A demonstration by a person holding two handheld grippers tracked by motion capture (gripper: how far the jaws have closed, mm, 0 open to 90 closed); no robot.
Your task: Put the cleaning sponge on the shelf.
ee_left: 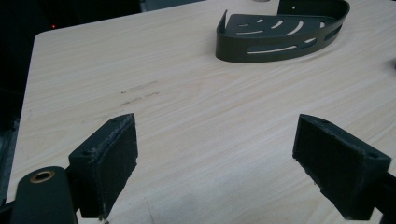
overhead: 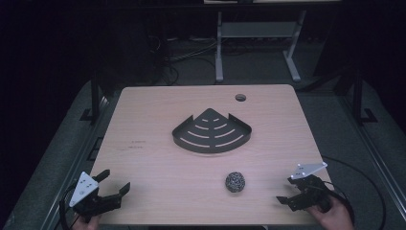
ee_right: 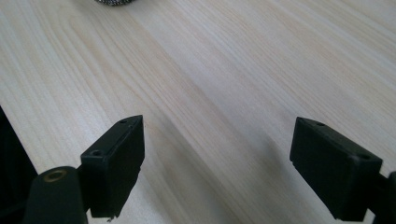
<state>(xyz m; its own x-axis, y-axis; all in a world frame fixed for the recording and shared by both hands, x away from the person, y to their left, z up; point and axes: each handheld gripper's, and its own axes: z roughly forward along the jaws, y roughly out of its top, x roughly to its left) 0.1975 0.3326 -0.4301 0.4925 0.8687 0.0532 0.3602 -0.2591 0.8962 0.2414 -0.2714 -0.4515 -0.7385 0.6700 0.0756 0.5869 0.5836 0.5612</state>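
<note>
Nothing was done yet: the scourer (overhead: 235, 181) lay on the bench (overhead: 143, 120), outside the tray (overhead: 212, 132). Left claw (overhead: 112, 182) and right claw (overhead: 287, 189) gaped, empty.

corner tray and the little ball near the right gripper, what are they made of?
Corner tray: looks like thin sheet metal with a dark matte coating; slots are cleanly cut and the rim is folded up. Ball: likely a steel-wire scourer; grey, glinting, tangled mesh surface. Neither is certain from looks alone.

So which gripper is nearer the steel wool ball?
Right. The right gripper sits just right of the steel wool ball, jaws open toward it; the left gripper is across the table at the near-left corner.
</note>
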